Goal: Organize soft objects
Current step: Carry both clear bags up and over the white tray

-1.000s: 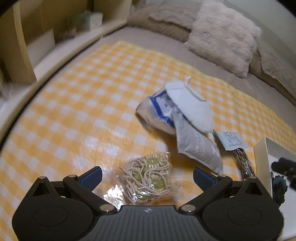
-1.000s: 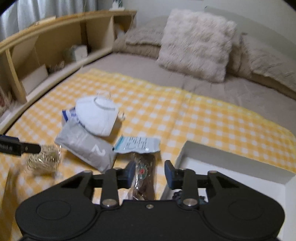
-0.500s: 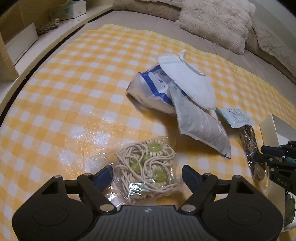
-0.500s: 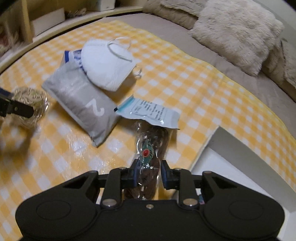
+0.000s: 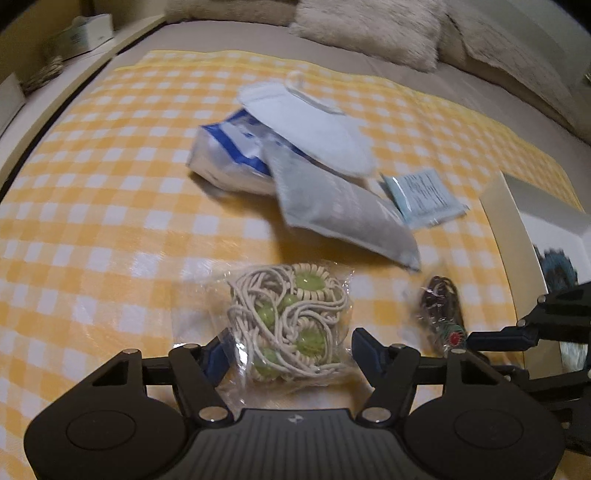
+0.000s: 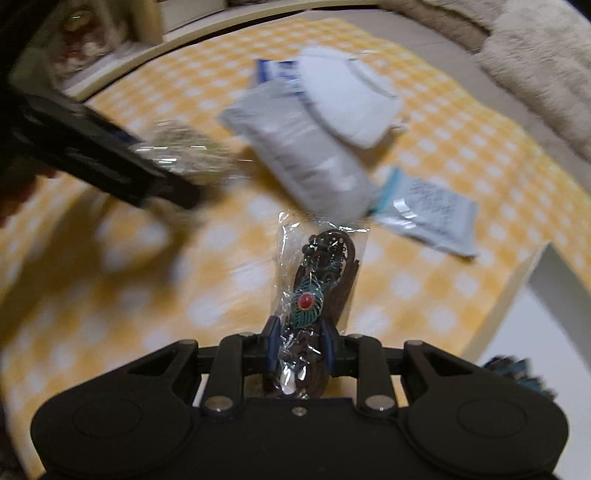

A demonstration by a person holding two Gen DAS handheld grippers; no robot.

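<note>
Legible text: none. Pale blue sachet [image 5: 424,197]: block of small black print, too blurred to read in either view. Blue-and-white pack [image 5: 229,155]: markings indistinct. Left tool [image 5: 291,352] housing: small emblem, no lettering.

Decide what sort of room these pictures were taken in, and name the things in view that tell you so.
Most likely a bedroom: fluffy pillows lie at the head of a bed, a yellow checked cloth is spread over it, and a wooden shelf runs alongside.

Your right wrist view smears the left gripper [image 6: 110,162] and the corded bundle [image 6: 184,155] it reaches. The white box [image 5: 524,236] runs off the frame's edge, its dark teal contents [image 5: 557,269] too blurred to identify.
</note>
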